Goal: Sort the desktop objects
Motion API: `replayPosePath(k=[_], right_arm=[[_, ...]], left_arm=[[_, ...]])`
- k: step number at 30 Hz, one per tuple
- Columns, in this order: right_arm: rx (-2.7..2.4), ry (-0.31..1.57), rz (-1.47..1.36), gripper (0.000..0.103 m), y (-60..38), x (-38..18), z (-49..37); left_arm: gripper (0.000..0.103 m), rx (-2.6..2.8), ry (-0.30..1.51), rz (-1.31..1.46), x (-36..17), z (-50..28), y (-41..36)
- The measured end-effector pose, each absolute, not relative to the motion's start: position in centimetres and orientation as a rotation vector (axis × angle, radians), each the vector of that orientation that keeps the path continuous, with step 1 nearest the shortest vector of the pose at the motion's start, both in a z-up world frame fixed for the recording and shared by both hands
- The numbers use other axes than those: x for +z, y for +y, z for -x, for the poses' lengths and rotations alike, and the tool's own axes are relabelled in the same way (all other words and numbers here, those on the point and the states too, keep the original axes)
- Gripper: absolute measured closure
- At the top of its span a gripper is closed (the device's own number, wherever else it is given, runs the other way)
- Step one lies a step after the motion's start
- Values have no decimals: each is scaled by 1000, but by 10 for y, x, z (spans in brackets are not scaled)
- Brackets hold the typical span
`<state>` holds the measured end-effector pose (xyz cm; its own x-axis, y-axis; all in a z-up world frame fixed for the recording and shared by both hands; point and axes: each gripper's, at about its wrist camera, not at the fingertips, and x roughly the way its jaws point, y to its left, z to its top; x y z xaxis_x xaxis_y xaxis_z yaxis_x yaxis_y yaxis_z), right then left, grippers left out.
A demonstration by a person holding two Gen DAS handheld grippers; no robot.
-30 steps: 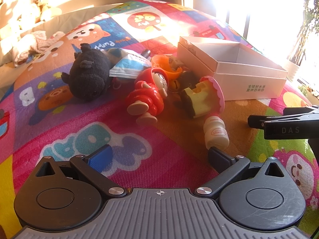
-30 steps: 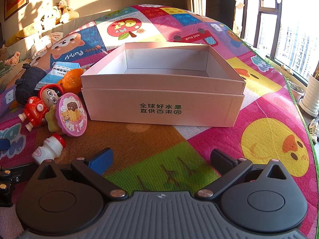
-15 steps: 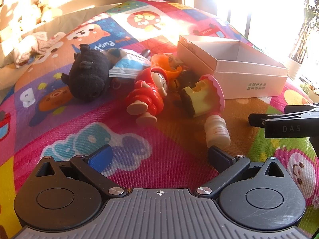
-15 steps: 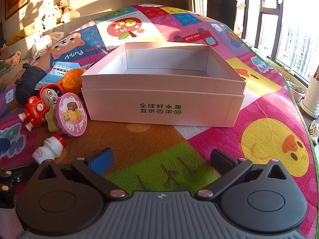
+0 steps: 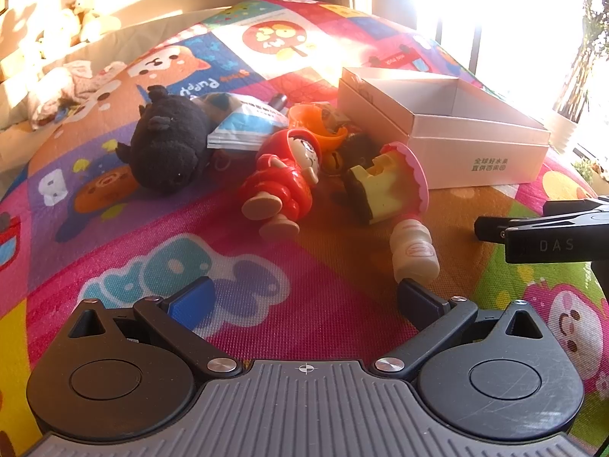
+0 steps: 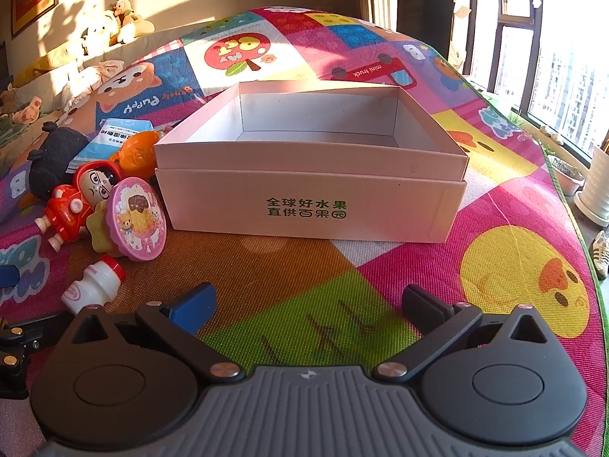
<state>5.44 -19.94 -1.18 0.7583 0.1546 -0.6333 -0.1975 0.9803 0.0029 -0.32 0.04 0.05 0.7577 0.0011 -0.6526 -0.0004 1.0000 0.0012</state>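
Observation:
An empty white cardboard box (image 6: 310, 205) (image 5: 472, 152) sits on the colourful play mat. Left of it lie a red doll figure (image 5: 283, 182) (image 6: 78, 200), a yellow toy with a pink round lid (image 5: 384, 186) (image 6: 139, 219), an orange toy (image 5: 318, 123) (image 6: 139, 150), a black plush (image 5: 167, 148) (image 6: 53, 165), a blue-white packet (image 5: 247, 123) (image 6: 114, 139) and a small white bottle (image 5: 415, 253) (image 6: 93, 285). My left gripper (image 5: 304, 299) is open, its right finger just short of the bottle. My right gripper (image 6: 308, 304) is open before the box, holding nothing.
The play mat (image 6: 495, 266) covers the whole surface and drops off at the right toward a window, plant pots (image 6: 595, 190) and a shoe (image 6: 601, 253). Stuffed animals (image 6: 110, 26) sit on a ledge at the far left. The right gripper's finger (image 5: 540, 228) shows in the left wrist view.
My left gripper has edged slightly forward toward the bottle. The right gripper and the objects have stayed still.

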Motion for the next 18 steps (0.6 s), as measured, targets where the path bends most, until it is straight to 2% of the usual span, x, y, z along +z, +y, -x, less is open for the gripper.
replayPosePath(k=[18], right_arm=[[192,684,66,0,-200,-12,-54]], left_arm=[[0,-10,715,-12,1,2,-3]])
